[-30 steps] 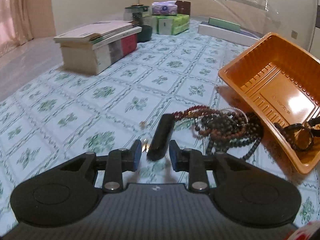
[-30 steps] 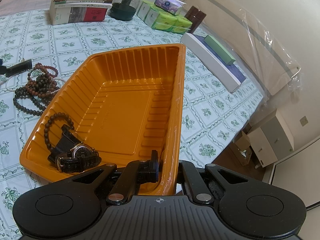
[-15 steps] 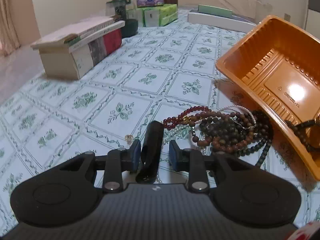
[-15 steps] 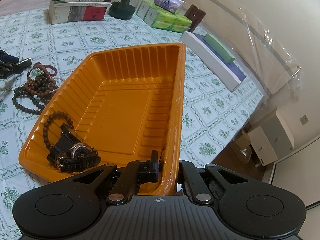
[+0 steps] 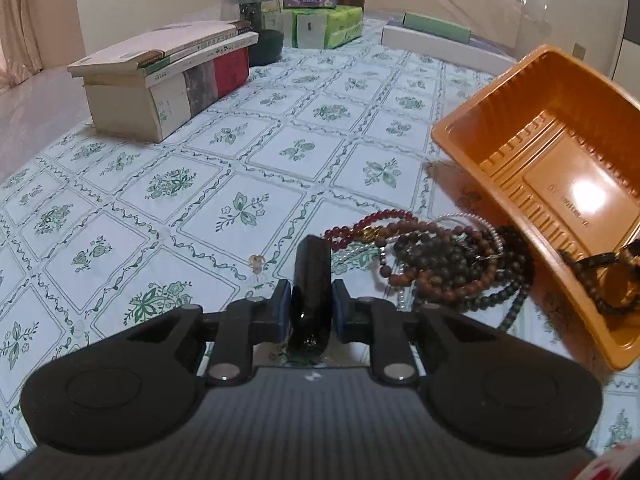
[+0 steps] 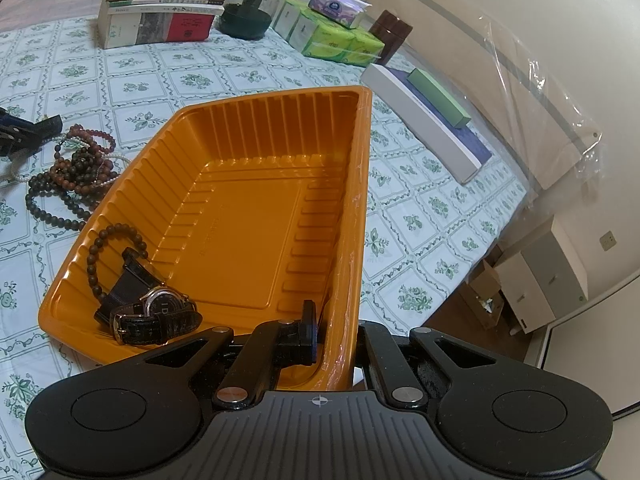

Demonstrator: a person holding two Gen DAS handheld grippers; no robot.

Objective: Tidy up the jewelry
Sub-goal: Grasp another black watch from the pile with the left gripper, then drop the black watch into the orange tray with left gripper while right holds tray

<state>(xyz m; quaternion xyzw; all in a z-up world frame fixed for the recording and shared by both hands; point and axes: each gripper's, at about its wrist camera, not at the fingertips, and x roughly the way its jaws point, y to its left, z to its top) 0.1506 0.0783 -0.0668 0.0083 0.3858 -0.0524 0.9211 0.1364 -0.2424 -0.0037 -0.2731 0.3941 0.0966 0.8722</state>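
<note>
My left gripper (image 5: 310,307) is shut on a black watch strap (image 5: 312,280), held just above the tablecloth. A tangle of bead bracelets (image 5: 444,266) lies to its right, against the tilted orange tray (image 5: 500,200). My right gripper (image 6: 334,334) is shut on the tray's near rim (image 6: 348,264) and holds the tray tipped up. Inside the tray lie a black-strap watch (image 6: 154,316) and a dark bead bracelet (image 6: 108,252). The bracelet tangle (image 6: 74,176) and the left gripper's tip (image 6: 24,132) show at the left of the right wrist view.
A stack of books (image 5: 172,80), a dark glass jar (image 5: 256,20) and green tissue packs (image 5: 324,28) stand at the back. A long white box (image 6: 424,124) lies at the far right, near the table edge. A small clear bead (image 5: 256,261) lies ahead of the left gripper.
My left gripper has closed in around the black strap and shut on it, lifting it slightly. The right gripper and tray have stayed put.
</note>
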